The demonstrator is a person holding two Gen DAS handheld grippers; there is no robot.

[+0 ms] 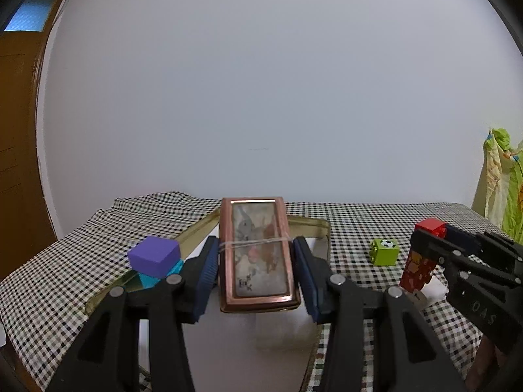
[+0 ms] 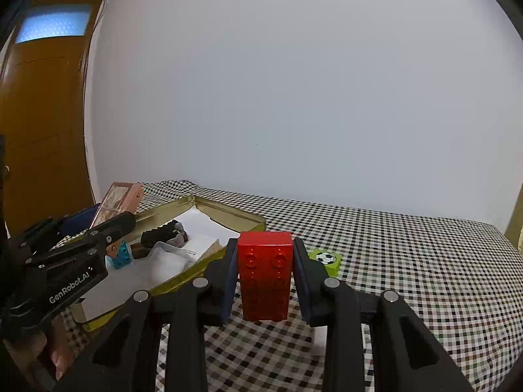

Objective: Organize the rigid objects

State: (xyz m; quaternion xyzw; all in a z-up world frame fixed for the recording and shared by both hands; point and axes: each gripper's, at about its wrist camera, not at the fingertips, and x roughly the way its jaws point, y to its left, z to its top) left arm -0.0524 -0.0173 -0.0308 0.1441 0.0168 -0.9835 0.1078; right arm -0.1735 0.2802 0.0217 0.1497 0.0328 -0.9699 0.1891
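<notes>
Left hand-held gripper (image 1: 256,272): clamped on pink case (image 1: 256,248), above gold tin (image 2: 228,212) near desk's far left corner. Right hand-held gripper (image 2: 264,277): clamped on red brick (image 2: 264,271), beside green block (image 2: 327,259). Risk: banded case slipping from shallow side grip, striking purple cube (image 1: 155,256).
</notes>
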